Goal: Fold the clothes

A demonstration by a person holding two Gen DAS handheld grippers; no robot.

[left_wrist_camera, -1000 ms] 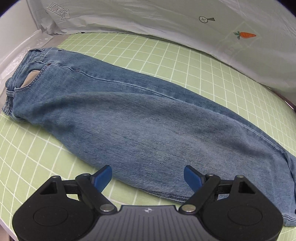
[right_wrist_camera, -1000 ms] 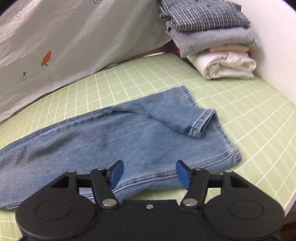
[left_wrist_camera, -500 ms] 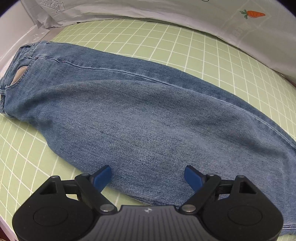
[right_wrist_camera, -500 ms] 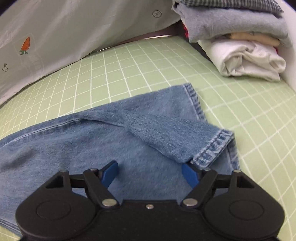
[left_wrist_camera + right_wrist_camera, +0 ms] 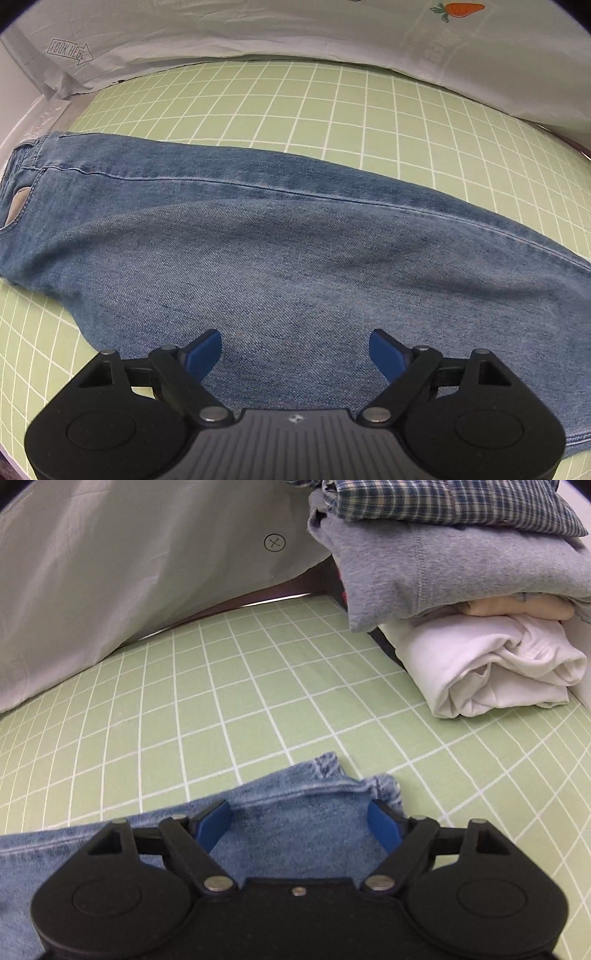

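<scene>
Spread lengthwise across the green grid mat (image 5: pixel 369 110): jeans (image 5: pixel 295 251), waistband at the far left of the left wrist view, leg hems at the right end, near a stack (image 5: pixel 461 590) of folded clothes. Behind, a grey sheet (image 5: pixel 258 29) with a carrot print.

Over the mid-leg denim: left gripper (image 5: pixel 295 350), blue pads (image 5: pixel 205 349) wide apart, nothing between them but cloth below, contact with it unclear.

Over the hem end (image 5: pixel 332 775): right gripper (image 5: pixel 299 821), jaws just opened further, now spread wide, denim lying in the gap, pads (image 5: pixel 216 821) not pressing on it
</scene>
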